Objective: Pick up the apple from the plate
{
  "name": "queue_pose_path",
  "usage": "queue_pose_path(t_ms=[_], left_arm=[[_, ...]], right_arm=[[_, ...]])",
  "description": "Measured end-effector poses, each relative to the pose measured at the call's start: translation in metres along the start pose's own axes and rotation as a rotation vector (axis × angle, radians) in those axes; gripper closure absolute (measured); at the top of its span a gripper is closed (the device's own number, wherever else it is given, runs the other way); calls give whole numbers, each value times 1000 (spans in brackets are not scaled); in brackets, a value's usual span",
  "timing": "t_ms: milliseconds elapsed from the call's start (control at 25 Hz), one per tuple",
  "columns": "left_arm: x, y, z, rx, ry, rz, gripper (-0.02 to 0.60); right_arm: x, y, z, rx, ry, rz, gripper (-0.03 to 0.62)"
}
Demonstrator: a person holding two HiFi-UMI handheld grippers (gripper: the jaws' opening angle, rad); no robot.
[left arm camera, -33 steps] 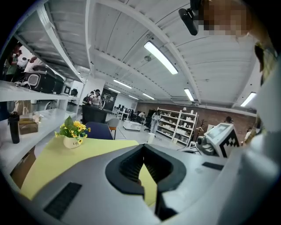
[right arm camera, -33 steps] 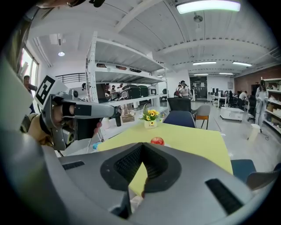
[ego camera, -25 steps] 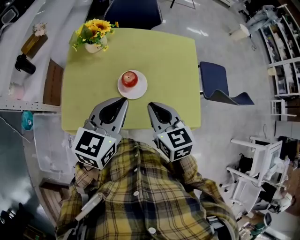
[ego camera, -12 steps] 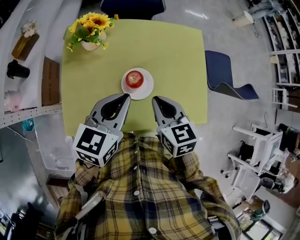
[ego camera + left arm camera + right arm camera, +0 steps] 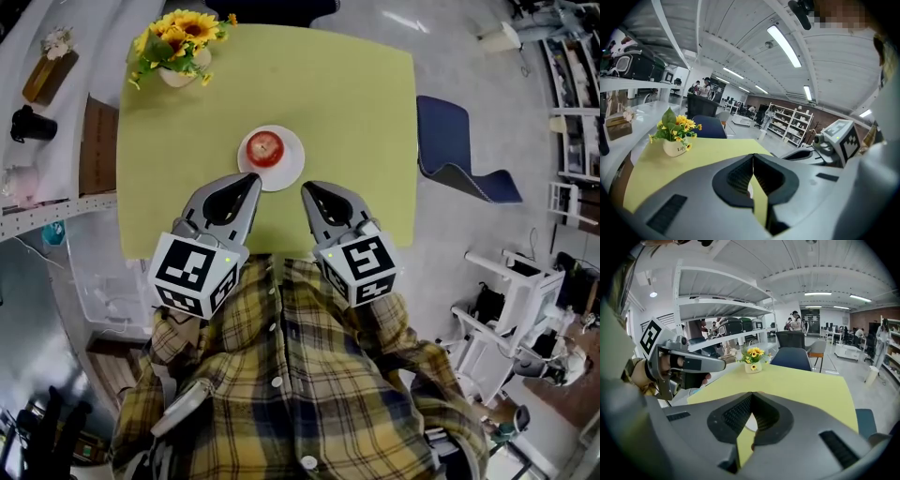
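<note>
1. The round, glossy red apple (image 5: 265, 146) sits in the middle of a small white round plate (image 5: 293, 167), with nothing touching it
2. The plate rests on a smooth, matte yellow-green table (image 5: 366, 103)
3. The left gripper (image 5: 253, 177) and right gripper (image 5: 306, 187), smooth grey shells with ribbed black pads, hover just short of the plate, each with its jaws pressed together on nothing
4. A pale pot of sunflowers (image 5: 176, 52) stands at the table's far left corner

Your head camera looks steeply down on the table (image 5: 356, 122). Left gripper (image 5: 253, 176) and right gripper (image 5: 306, 187) cameras look low across it; all 3 share the sunflower pot (image 5: 176, 75).
</note>
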State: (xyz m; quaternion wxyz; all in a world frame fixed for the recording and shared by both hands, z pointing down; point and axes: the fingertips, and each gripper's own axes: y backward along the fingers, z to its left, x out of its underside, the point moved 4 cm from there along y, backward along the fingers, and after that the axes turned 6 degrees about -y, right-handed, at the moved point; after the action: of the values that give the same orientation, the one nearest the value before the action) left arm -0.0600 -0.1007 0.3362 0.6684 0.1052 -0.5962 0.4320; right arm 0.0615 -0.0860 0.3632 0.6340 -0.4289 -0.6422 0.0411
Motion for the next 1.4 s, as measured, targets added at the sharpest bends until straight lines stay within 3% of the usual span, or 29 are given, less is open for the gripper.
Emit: queue_pose_path(t_ms=[720,1040,1400], left_arm=[[31,-15,15,-54,42,25,571],[55,-38,14,-8,43,79,460],[76,-62,32,-17,53,129,343]], right_arm=[[23,-15,-7,-64,-39,26,597],[34,-22,-18,-72,-97,34,597],[56,-34,-26,-74,-119,84,597]])
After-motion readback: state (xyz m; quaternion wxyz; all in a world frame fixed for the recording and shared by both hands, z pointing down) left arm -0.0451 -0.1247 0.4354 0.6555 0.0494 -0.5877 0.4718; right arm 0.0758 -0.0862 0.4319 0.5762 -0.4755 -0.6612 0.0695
